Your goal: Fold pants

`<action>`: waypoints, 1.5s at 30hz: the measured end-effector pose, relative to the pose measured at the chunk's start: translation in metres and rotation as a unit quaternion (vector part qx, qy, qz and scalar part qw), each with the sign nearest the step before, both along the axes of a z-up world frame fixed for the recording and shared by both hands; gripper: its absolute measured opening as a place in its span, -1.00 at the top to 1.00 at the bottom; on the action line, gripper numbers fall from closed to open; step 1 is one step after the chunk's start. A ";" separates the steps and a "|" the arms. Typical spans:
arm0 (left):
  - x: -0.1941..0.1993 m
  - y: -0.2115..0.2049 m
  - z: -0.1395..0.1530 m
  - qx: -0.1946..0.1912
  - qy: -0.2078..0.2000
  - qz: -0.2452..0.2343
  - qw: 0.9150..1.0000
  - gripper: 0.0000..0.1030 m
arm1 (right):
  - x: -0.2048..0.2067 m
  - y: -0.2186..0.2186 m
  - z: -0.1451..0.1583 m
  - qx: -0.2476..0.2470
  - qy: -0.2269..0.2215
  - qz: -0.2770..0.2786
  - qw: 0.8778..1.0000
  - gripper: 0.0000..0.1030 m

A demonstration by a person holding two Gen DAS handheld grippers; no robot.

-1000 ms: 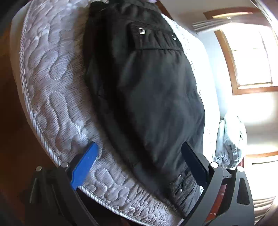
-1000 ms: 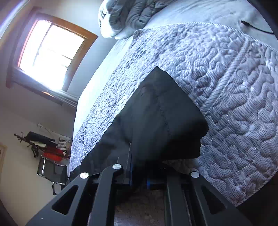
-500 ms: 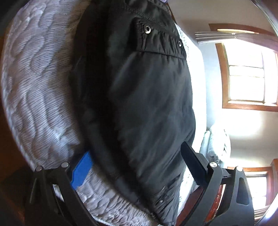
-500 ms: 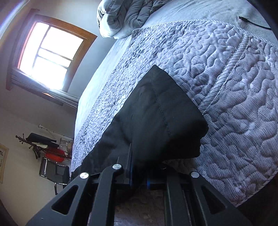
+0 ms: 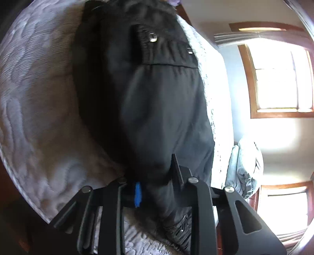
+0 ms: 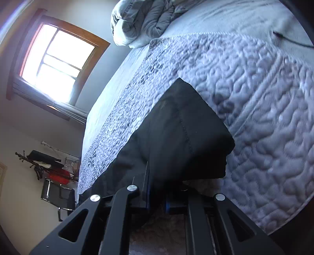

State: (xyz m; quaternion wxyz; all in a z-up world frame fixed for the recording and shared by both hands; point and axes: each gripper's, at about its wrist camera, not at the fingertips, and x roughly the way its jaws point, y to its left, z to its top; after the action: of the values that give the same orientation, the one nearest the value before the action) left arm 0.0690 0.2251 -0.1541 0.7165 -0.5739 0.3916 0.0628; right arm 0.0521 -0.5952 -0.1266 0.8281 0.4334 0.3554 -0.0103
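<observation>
Both claws are clenched on the black pants (image 5: 157, 102): the left claw (image 5: 155, 188) pinches cloth near the zipper at 6 o'clock, the right claw (image 6: 157, 198) grips a hem end. The pants lie lengthwise on the quilted bedspread (image 6: 255, 102), apparently halved, with cross-folds left. A window (image 6: 57, 66) glows at 10 o'clock, a rumpled blanket (image 6: 141, 17) at 12.
</observation>
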 end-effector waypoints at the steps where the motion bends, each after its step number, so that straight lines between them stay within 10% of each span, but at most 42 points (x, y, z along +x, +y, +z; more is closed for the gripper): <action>1: 0.002 -0.004 0.002 0.001 -0.002 -0.005 1.000 0.60 | 0.000 -0.005 0.003 -0.001 -0.002 -0.005 1.000 0.80; 23: 0.018 -0.059 -0.025 0.005 -0.004 -0.066 0.998 0.47 | -0.012 -0.073 -0.037 -0.015 0.067 -0.088 0.994 0.80; 34: 0.029 -0.073 -0.019 0.048 0.001 -0.090 0.995 0.31 | 0.007 -0.010 0.050 -0.197 0.027 -0.054 0.979 0.80; 45: 0.031 -0.077 -0.019 0.059 -0.004 -0.100 0.993 0.29 | 0.032 0.119 0.116 -0.375 -0.055 0.093 0.921 0.80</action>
State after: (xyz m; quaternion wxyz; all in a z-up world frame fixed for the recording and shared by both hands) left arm 0.0995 0.1484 -0.1729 0.7533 -0.4890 0.4395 0.0116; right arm 0.0845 -0.4757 -0.0111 0.9455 0.0560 0.3180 -0.0419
